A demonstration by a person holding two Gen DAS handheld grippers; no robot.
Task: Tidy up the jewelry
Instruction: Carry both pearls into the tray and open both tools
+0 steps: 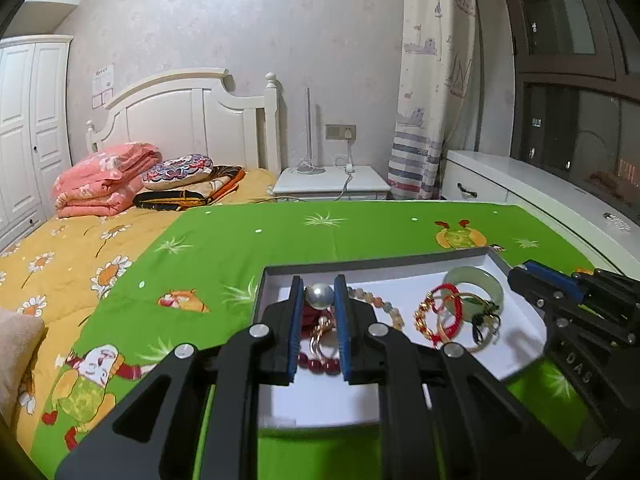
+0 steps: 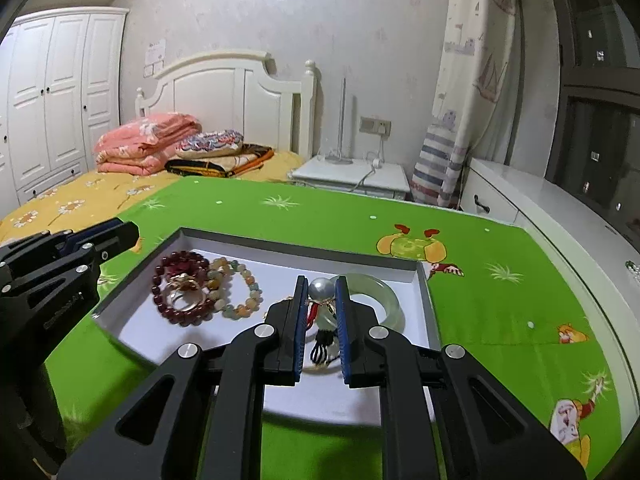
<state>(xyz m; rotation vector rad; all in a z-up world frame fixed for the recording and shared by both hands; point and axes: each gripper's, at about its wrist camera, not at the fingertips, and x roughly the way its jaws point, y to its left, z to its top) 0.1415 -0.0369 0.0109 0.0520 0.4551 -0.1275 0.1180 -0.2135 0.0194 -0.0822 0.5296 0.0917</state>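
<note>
Bedroom scene: a green cartoon-print bedsheet (image 2: 480, 304) carries a shallow white cardboard tray with a grey rim (image 2: 304, 249). The left claw (image 1: 319, 300) is pinched on a round grey pearl (image 1: 319, 294) above the dark red bead bracelet (image 1: 320, 364). The right claw (image 2: 322, 300) clamps a second grey pearl with gold fitting (image 2: 322, 289), over the pale green jade bangle (image 2: 380, 292).

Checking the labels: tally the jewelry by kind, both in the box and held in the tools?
Bead bracelets: 2 (dark red, pastel)
Jade bangle: 1
Gold ring: 1
Red-cord gold bracelet: 1
Thin gold bangle: 1
Tasselled pendant: 1
Pearls: 2, one in left tool, one in right tool
Total: 9
</note>
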